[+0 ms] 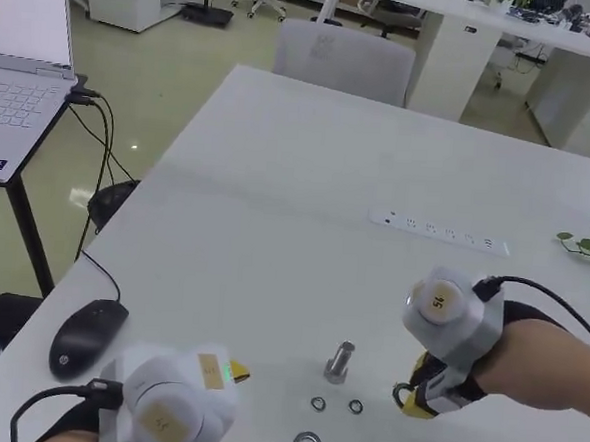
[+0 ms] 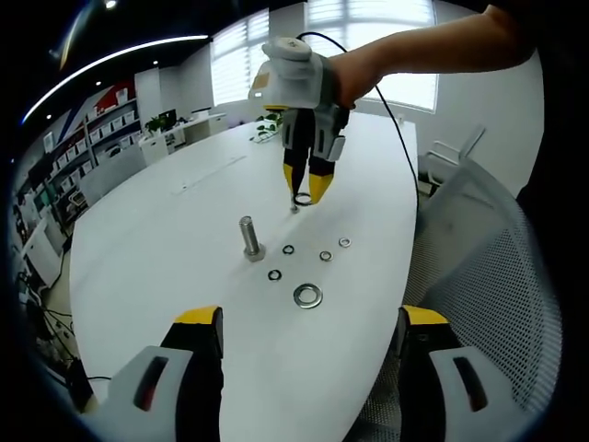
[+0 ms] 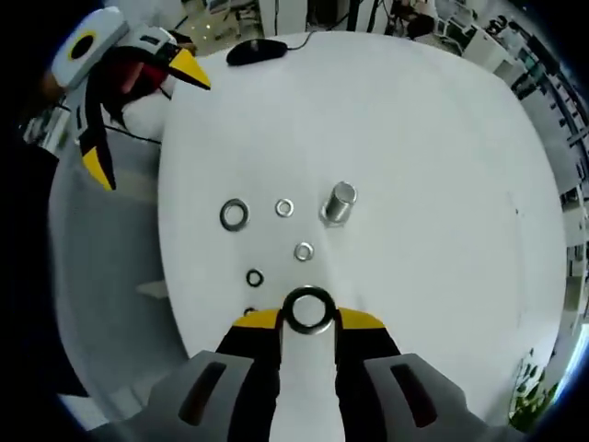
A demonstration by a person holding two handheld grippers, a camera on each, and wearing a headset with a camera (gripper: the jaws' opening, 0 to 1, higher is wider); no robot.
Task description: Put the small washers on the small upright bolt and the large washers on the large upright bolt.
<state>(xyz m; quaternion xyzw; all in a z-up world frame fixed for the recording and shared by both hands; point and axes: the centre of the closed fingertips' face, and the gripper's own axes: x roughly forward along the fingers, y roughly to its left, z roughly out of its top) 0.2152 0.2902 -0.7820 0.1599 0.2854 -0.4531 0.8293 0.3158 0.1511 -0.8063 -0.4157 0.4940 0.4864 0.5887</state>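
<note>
So my right gripper (image 3: 308, 319) has its fingers clamped on a large washer (image 3: 309, 291), low over the white table (image 3: 414, 138) and off to one side of the upright bolt (image 3: 338, 203), not above it. Another large washer (image 3: 234, 215) and three small washers (image 3: 284, 208) lie flat near the bolt's base. My left gripper (image 2: 310, 318) hangs by the table edge, fingers wide apart, holding nothing.
</note>
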